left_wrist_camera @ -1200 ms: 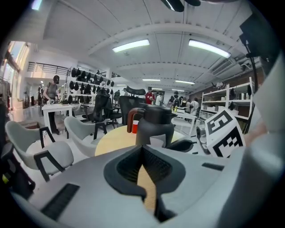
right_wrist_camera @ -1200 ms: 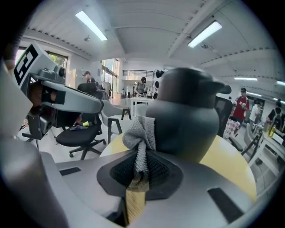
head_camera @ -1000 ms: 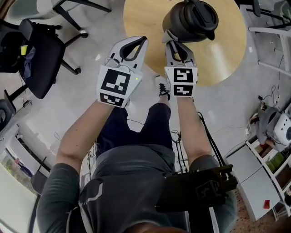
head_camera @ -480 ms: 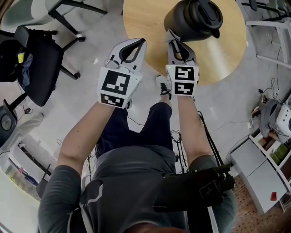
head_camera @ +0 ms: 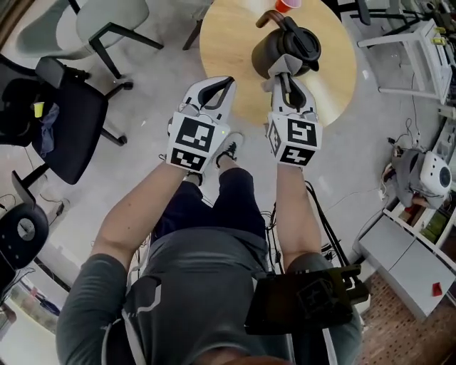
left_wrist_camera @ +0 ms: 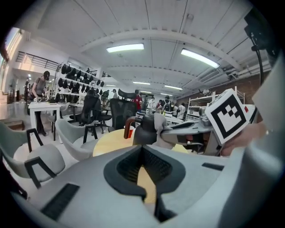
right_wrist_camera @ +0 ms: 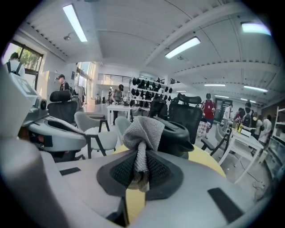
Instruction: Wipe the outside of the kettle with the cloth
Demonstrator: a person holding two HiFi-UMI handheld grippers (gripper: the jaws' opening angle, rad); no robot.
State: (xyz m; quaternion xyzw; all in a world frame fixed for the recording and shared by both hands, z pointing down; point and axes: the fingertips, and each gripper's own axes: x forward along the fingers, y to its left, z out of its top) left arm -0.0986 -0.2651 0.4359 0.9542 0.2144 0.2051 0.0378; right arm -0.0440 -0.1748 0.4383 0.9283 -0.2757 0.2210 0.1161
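A black kettle (head_camera: pixel 285 46) with a brown handle stands on the round wooden table (head_camera: pixel 328 71). My right gripper (head_camera: pixel 283 73) is shut on a grey cloth (right_wrist_camera: pixel 142 131), which bunches out beyond the fingertips against the kettle's near side (right_wrist_camera: pixel 178 133). In the left gripper view the cloth (left_wrist_camera: pixel 163 127) lies on the kettle (left_wrist_camera: pixel 143 130). My left gripper (head_camera: pixel 216 84) is shut with nothing in it, left of the kettle at the table's near edge. The right gripper view shows the pinch (right_wrist_camera: pixel 141 156) at mid-frame.
A red cup (head_camera: pixel 287 4) sits on the table behind the kettle. A black office chair (head_camera: pixel 64 107) and a pale chair (head_camera: pixel 107 18) stand to the left. White shelving (head_camera: pixel 420 242) with small items is at the right. Cables run on the floor by my feet.
The right gripper with the cloth has come up against the kettle's near side. The head view has pulled back and shows more of the table. The left gripper stays shut alongside.
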